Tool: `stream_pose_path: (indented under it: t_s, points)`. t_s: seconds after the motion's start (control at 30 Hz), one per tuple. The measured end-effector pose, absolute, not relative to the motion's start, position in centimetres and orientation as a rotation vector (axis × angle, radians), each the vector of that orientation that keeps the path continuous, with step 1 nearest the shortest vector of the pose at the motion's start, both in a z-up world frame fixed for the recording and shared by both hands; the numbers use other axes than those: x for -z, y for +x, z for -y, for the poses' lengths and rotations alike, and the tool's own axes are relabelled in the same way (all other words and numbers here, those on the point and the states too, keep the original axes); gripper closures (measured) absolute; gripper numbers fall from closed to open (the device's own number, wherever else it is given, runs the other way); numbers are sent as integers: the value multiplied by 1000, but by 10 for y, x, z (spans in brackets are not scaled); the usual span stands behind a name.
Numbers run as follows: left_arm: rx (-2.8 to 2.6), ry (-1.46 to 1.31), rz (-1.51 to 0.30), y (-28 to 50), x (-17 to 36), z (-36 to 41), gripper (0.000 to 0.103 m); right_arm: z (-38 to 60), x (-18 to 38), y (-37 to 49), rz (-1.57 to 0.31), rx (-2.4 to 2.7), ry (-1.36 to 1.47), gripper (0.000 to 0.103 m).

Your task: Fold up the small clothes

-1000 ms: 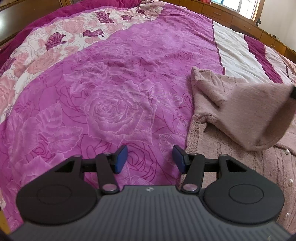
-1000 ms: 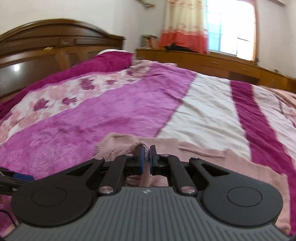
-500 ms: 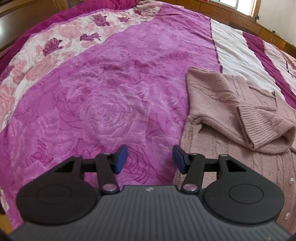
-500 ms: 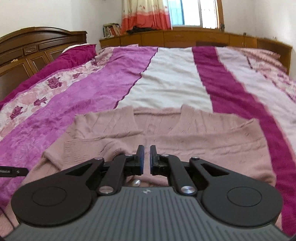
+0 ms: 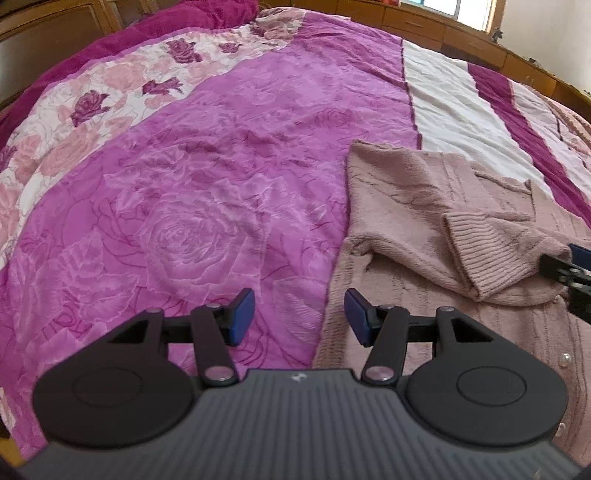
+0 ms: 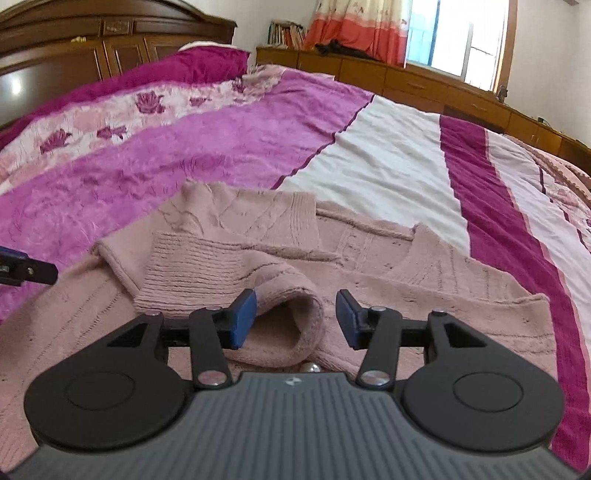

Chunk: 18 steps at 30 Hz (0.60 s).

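Sleeve (image 6: 236,273) now down on cardigan (image 6: 424,280); right hand-held gripper (image 6: 295,319) opening, left hand-held gripper (image 5: 299,319) spread.

One pink sweater (image 6: 369,258) lies on one bed (image 6: 388,162). Two grippers show: the left gripper (image 5: 299,321) and the right gripper (image 6: 295,319), each with two fingers. One window (image 6: 458,33) sits at one o'clock.

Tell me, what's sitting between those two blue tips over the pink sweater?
The sweater's folded-over sleeve cuff, seen in the right wrist view. The right gripper is opening; its pads don't touch it.
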<state>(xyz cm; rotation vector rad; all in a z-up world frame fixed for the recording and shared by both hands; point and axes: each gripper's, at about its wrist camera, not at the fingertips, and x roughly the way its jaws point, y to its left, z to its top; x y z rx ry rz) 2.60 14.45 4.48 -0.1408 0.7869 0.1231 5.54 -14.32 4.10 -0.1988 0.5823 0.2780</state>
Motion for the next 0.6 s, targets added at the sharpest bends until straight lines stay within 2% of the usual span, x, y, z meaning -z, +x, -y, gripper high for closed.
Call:
stream_pose_path:
  t_s: [0.03, 0.13, 0.17, 0.33, 0.53, 0.6]
  points:
    - [-117, -135, -784, 26, -46, -142, 48, 141, -39, 59, -586, -283, -203, 48]
    - [-105, -125, -781, 28, -47, -136, 48, 140, -37, 69, -590, -270, -186, 82]
    - [-102, -124, -782, 29, -46, -134, 48, 143, -37, 72, -591, -261, -164, 84]
    - [-100, -116, -788, 34, -44, -130, 48, 172, -46, 66, -546, -162, 2, 86]
    - [-109, -111, -814, 37, -35, -130, 48, 223, -30, 68, -651, -50, 242, 84]
    - [-116, -108, -822, 37, -32, -130, 48, 231, -26, 65, -673, -46, 259, 78]
